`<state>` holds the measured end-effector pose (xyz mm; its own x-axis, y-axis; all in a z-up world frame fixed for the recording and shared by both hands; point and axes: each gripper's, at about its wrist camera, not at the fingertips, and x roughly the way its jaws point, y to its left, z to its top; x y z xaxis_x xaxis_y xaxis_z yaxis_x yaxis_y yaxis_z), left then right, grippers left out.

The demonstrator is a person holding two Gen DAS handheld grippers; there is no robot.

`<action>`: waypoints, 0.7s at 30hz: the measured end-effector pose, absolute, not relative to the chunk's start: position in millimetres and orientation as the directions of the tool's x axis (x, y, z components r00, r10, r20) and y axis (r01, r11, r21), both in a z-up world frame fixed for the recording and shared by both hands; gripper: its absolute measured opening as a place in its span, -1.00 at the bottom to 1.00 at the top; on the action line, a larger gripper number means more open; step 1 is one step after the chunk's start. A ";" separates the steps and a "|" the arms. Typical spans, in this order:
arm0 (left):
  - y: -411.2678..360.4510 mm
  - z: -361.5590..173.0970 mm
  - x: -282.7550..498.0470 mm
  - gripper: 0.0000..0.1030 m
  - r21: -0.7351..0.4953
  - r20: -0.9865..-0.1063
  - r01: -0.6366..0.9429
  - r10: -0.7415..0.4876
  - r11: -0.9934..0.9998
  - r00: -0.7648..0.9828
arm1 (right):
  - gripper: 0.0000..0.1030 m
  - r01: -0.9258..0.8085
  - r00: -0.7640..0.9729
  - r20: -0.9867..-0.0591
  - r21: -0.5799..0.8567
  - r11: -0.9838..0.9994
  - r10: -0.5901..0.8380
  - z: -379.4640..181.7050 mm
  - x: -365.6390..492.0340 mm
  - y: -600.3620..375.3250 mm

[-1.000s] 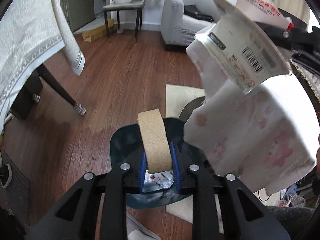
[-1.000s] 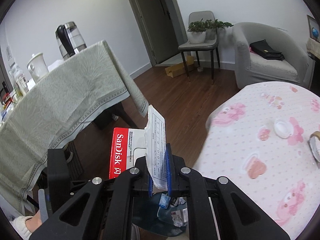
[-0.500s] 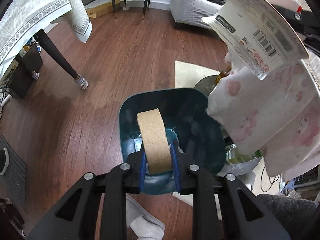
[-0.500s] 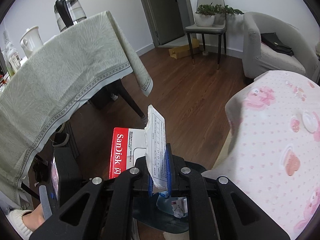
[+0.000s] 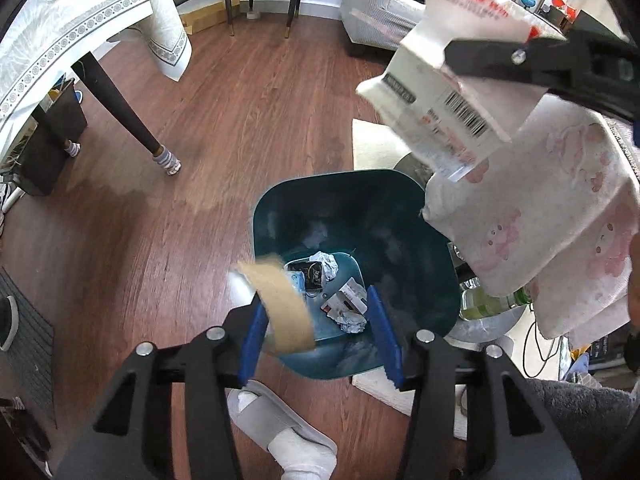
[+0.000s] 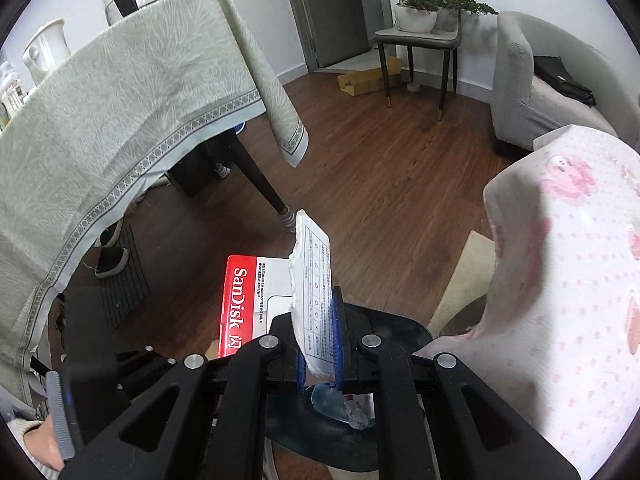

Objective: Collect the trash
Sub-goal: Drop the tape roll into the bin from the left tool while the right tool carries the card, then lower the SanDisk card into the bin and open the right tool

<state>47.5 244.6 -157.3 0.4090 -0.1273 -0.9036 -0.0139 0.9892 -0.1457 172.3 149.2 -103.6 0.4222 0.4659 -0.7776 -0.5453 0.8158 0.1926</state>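
In the left wrist view my left gripper [image 5: 316, 300] hangs over a teal bin [image 5: 416, 216] on the floor, its jaws opening. A brown cardboard strip [image 5: 280, 308], blurred and tilted, leans loose by the left pad, with a wide gap to the right pad. Crumpled paper and small packets [image 5: 344, 304] lie at the bin's bottom. My right gripper [image 6: 320, 320] is shut on a torn white and red SanDisk package [image 6: 314, 280] above the bin's rim [image 6: 392, 324]. The left wrist view shows that package [image 5: 436, 92] at the upper right, in the right gripper [image 5: 452, 54].
A pink-patterned cloth [image 5: 540, 208] hangs over a round table right of the bin. A dining table with a pale green cloth [image 6: 120, 112] and a dark leg [image 5: 120, 108] stands left. A slippered foot [image 5: 288, 436] is below the bin. Chair [image 6: 420, 36] and sofa [image 6: 536, 88] stand far back.
The left jaws have parted and the brown strip, upright in the grip before, now tips loose to the left. Both grippers have sunk toward the bin, whose contents now show.
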 end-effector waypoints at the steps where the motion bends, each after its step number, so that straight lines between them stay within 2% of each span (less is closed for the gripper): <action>1: 245.4 -156.9 47.1 0.06 -0.149 -0.903 -0.012 -0.131 0.989 0.410 | -0.80 -0.545 0.421 -0.780 0.191 0.817 0.463 -105.2 172.8 150.9; 10: 249.6 -154.1 45.1 0.06 -0.169 -0.896 -0.001 -0.153 0.986 0.418 | -0.80 -0.546 0.410 -0.798 0.172 0.820 0.441 -116.2 174.8 161.6; 21: 253.1 -133.2 42.3 -0.04 -0.183 -0.869 -0.006 -0.159 0.983 0.469 | -0.80 -0.548 0.365 -0.846 0.142 0.825 0.388 -138.3 177.7 168.7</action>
